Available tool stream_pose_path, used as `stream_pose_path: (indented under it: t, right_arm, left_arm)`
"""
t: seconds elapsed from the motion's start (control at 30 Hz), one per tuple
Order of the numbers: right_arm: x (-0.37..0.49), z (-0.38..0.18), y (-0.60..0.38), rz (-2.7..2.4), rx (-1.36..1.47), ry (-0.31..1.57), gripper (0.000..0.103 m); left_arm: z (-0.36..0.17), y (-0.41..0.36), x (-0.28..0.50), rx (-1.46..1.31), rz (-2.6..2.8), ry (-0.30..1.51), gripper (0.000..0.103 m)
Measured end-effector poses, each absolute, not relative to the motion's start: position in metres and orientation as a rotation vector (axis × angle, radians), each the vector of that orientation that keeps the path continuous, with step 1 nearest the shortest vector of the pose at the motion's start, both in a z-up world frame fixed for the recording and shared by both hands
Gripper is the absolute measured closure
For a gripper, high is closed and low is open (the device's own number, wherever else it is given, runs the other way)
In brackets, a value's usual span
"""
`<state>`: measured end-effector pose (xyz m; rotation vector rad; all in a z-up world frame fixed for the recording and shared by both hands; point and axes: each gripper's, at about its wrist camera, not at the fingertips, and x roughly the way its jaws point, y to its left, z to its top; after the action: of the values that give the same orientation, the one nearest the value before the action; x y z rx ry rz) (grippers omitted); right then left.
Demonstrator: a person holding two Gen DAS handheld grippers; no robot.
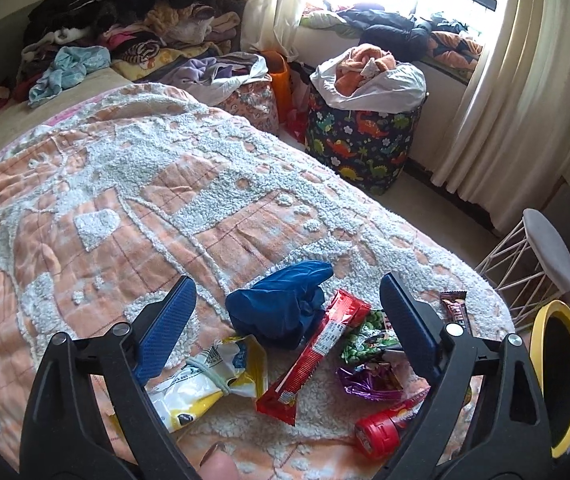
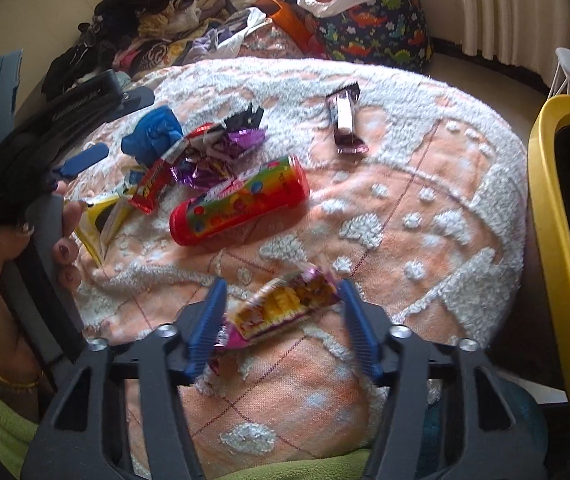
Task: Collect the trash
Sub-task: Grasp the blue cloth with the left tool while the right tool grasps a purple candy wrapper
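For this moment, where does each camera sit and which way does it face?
Left wrist: on the left gripper, angled down over the bed toward the window; blue glove and long red wrapper lie between its open fingers; a fingertip shows.
Right wrist: on the right gripper, angled down at a yellow-purple snack packet between its fingers; the left hand shows.
Shared: red candy tube, glove, yellow bin, dinosaur-print basket.
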<state>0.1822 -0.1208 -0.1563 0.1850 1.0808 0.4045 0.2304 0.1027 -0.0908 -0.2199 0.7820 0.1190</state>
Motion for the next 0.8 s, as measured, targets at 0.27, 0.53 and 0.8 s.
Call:
stream_pose_path:
  t: [0.27,0.53,0.8]
  right_arm:
    - [0.178,-0.157,-0.113,0.459,0.159,1.076,0.077]
    - [0.176,-0.155,-0.117,0.478,0.194,1.059,0.079]
    - [0.171,-0.149,-0.129,0.500,0.226,1.012,0.081]
  left_arm:
    - [-0.111,0.099,0.245,-0.207,0.119,0.854,0.057]
    - [-0.106,0.094,0.237,-0.216,0.087,0.831,0.088]
    - [-0.080,0.086,0.211,-0.284,0.018,0.744,0.092]
